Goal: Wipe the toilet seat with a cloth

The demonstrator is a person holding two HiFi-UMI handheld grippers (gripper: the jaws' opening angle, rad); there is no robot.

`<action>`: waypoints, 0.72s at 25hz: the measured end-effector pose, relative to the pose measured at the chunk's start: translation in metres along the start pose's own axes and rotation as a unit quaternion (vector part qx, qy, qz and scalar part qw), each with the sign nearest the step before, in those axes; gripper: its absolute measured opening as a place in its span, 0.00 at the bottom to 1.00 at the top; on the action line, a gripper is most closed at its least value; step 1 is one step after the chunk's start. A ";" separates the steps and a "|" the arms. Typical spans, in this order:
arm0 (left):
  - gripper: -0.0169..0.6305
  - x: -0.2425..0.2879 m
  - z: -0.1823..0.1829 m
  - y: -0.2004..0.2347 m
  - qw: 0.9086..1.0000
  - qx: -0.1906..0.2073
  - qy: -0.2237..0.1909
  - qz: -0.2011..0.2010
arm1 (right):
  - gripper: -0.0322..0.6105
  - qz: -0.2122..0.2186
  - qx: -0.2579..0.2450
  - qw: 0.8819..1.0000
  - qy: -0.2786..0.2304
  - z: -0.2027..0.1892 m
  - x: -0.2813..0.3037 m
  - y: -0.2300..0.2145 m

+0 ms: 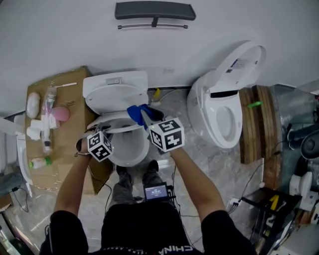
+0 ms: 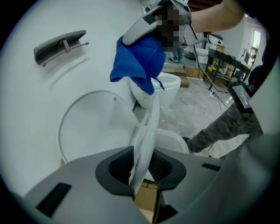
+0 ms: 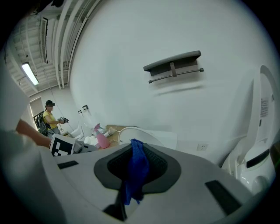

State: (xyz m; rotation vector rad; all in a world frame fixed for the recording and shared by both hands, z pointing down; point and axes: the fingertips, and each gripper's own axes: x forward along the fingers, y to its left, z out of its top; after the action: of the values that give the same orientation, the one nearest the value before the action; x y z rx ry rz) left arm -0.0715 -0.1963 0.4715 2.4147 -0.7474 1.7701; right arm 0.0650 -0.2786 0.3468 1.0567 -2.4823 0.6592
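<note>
A white toilet stands below me with its lid up against the wall. Its seat is lifted off the bowl. My left gripper holds the seat's left edge; in the left gripper view the thin white seat runs between the dark pads of that gripper, which press on it. My right gripper is shut on a blue cloth at the seat's top right. The cloth hangs against the seat's upper edge. In the right gripper view the cloth is pinched in the jaws.
A second toilet with its lid raised stands to the right, beside wooden boards. A cardboard box with bottles and a pink sprayer sits left of the toilet. A dark shelf hangs on the wall. Cables cross the floor.
</note>
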 end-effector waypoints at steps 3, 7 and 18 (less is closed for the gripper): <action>0.16 0.006 -0.010 -0.031 1.000 -0.006 0.011 -0.013 | 0.12 0.005 0.004 1.000 0.008 -0.012 -0.002 0.002; 0.16 0.011 -0.023 -0.059 1.000 -0.006 0.026 -0.005 | 0.12 0.019 0.002 1.000 0.019 -0.031 -0.002 0.012; 0.22 0.040 -0.056 -0.134 0.997 -0.004 0.070 -0.025 | 0.12 0.065 -0.005 0.995 0.073 -0.104 -0.003 0.021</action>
State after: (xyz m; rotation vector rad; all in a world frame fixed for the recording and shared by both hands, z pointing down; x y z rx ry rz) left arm -0.0572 -0.0743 0.5589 2.2560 -0.6705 1.8885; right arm 0.0668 -0.2076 0.4250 0.8168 -2.4396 0.7346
